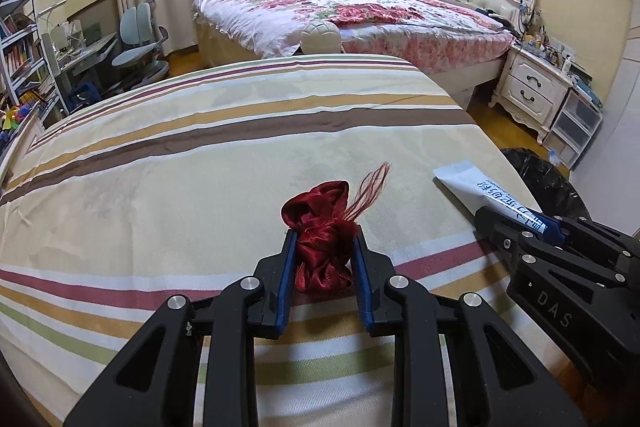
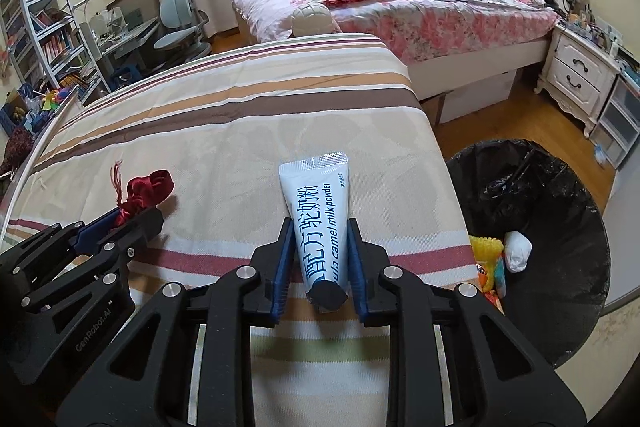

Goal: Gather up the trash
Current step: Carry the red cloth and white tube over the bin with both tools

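Left gripper [image 1: 325,239] jaws clamped on crumpled red ribbon [image 1: 322,227] above striped bedsheet [image 1: 200,155]. Right gripper [image 2: 320,227] jaws clamped on white milk powder sachet [image 2: 320,211], near sheet's right edge. Black-lined bin [image 2: 560,187] just beside, trash inside

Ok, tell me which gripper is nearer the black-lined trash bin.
Right. The right gripper, holding the milk powder sachet, is beside the bin; the left gripper, gripping the red ribbon, is farther away.
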`<state>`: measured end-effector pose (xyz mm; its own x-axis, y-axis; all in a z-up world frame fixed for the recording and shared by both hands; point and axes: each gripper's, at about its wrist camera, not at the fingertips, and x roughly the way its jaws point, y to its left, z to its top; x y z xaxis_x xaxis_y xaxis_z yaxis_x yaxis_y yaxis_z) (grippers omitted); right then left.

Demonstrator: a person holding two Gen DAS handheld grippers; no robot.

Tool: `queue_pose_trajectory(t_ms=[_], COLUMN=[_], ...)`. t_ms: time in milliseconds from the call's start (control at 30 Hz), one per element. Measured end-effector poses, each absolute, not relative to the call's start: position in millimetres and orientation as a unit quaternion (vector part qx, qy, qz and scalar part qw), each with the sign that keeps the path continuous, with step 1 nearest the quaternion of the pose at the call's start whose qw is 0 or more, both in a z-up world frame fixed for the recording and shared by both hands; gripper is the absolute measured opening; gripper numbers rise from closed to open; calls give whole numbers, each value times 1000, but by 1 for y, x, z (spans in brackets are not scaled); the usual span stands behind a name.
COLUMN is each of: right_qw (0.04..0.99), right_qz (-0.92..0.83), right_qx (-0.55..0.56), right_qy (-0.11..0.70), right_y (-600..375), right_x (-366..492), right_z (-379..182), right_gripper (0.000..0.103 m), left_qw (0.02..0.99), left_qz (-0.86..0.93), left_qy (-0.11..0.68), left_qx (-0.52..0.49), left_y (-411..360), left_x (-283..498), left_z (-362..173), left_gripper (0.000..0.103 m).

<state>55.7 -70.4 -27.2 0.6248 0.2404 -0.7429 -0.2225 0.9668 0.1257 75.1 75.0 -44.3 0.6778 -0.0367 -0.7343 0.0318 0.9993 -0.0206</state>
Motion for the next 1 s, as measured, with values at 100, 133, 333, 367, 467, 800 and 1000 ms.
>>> queue_pose_trajectory(t_ms=[100, 133, 333, 367, 467, 800, 1000], right_qw=[903, 904, 908, 908, 910, 919, 922], right_qz=[127, 127, 119, 116, 106, 65, 35], right_qx=[14, 14, 23, 25, 33, 53, 66], right_qy=[410, 408, 401, 401, 399, 385, 379], right_y=[-74, -76, -88, -91, -103, -148, -177], right_x=[50, 48, 36, 35, 30, 22, 24], right_z=[-24, -23, -18, -18, -17, -11, -10], right_gripper=[24, 24, 24, 24, 24, 24, 24], left_qw=[917, 917, 920, 920, 921, 922, 921], left_qz=[-21, -22, -35, -39, -48, -87, -106], left_qy=[399, 399, 391, 389, 385, 376, 372], left_qx=[-4, -4, 0, 1, 7, 27, 35], left_y=[72, 71, 60, 56, 46, 4, -22], left_x=[72, 71, 63, 62, 59, 57, 61], left_z=[-43, -42, -37, -35, -34, -30, -28], left_gripper=[27, 27, 27, 27, 27, 27, 27])
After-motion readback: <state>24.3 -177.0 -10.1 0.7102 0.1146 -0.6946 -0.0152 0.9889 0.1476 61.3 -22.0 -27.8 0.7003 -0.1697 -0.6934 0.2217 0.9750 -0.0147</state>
